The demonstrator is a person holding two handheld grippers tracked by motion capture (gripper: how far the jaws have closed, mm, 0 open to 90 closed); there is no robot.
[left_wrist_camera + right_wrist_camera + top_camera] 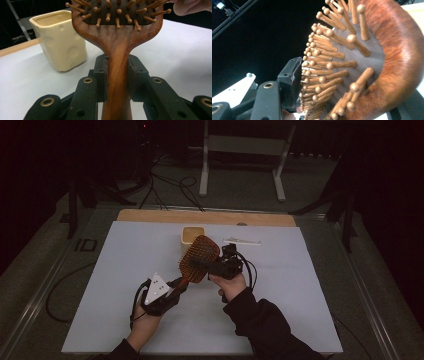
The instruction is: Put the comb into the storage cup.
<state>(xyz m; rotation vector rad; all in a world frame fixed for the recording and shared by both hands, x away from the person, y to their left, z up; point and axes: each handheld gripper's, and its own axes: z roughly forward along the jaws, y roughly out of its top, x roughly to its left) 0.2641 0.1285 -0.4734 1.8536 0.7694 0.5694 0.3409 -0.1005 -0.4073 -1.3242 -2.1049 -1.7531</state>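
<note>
At about 7 o'clock on the white table (125,320), the wooden hairbrush (199,259) is being held by its handle, which is being pinched between the jaws of the left gripper (176,287). The brush head is being lifted toward the middle, and the right gripper (200,264) is being pressed against its pins; it cannot be told if those jaws are squeezing. A cream cup (192,235) is being left at 12 o'clock, with a small white piece (242,241) at 1 o'clock.
</note>
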